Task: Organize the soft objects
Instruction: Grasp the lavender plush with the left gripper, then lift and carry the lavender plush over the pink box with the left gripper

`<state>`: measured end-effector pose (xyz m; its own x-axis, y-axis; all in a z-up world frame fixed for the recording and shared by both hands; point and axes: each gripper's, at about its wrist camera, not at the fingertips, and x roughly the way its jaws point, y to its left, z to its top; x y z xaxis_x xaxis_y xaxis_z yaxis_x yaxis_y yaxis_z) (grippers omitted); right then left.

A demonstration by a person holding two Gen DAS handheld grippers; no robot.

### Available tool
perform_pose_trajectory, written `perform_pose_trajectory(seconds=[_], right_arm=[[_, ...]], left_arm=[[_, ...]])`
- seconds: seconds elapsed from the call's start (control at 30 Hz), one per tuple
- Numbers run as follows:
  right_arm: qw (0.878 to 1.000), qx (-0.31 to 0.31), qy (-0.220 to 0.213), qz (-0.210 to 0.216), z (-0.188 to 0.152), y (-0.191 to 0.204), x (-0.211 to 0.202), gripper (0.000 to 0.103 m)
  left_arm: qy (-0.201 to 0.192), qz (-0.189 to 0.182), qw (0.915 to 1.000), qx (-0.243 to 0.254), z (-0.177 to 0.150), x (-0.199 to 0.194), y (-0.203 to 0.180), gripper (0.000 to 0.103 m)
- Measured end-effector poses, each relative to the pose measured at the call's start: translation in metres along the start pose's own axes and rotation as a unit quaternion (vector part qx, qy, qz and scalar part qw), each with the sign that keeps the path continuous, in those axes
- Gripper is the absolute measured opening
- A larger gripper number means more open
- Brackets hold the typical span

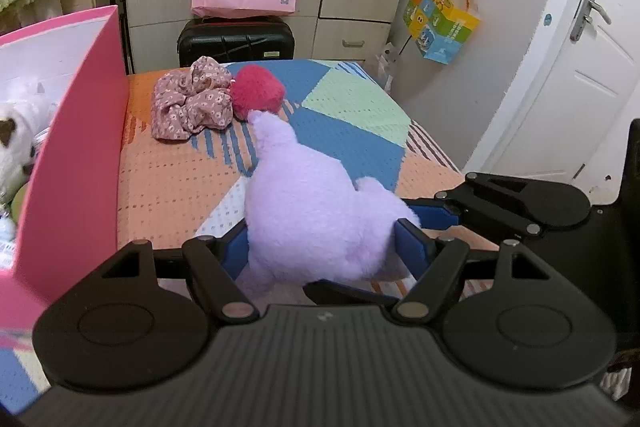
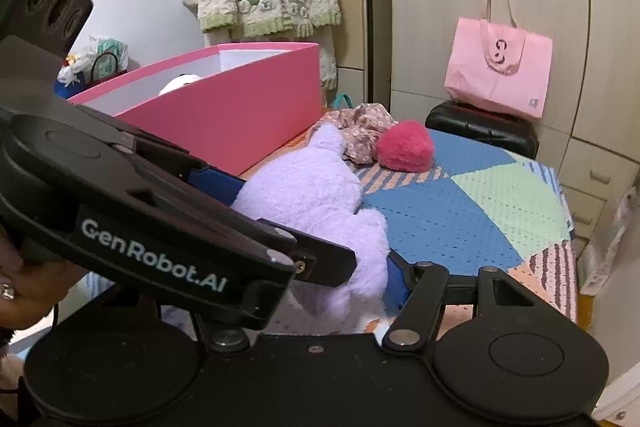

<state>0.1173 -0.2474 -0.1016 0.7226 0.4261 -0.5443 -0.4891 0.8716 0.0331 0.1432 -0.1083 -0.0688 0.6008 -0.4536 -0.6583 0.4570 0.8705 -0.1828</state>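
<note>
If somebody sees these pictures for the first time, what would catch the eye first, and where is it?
First the lilac plush, lying on the patchwork bedspread with the left tongs closed around its near end. Next the pink box standing along the bed's left side, with a white plush inside. Beyond the lilac plush lie a red plush heart and a floral cloth, side by side.

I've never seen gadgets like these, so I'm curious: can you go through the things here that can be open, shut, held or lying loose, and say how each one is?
Left gripper: shut on the purple plush.
Right gripper: can't tell.
Purple plush: gripped, resting on the bed.
Pink box: open, a white toy inside.
Red plush heart: lying loose.
Floral cloth: crumpled, loose.
Door: shut.
</note>
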Motion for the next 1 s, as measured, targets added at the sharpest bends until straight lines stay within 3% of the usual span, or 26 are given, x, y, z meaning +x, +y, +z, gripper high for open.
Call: perform_pose_trajectory(seconds=[0.33, 0.5, 1.0], right_arm=[[1.000, -0.011, 0.000, 0.004, 0.007, 0.031, -0.032, 0.069], [1.000, -0.013, -0.016, 0.022, 0.014, 0.045, -0.049, 0.069], [0.992, -0.083, -0.060, 0.070, 0.066, 0.098, -0.051, 0.068]], left_arm=[[-0.016, -0.022, 0.9996, -0.005, -0.012, -0.046, 0.003, 0.073], [-0.029, -0.066, 0.9973, -0.015, -0.012, -0.075, 0.019, 0.073], [-0.077, -0.027, 0.9962, -0.029, 0.001, -0.148, 0.064, 0.070]])
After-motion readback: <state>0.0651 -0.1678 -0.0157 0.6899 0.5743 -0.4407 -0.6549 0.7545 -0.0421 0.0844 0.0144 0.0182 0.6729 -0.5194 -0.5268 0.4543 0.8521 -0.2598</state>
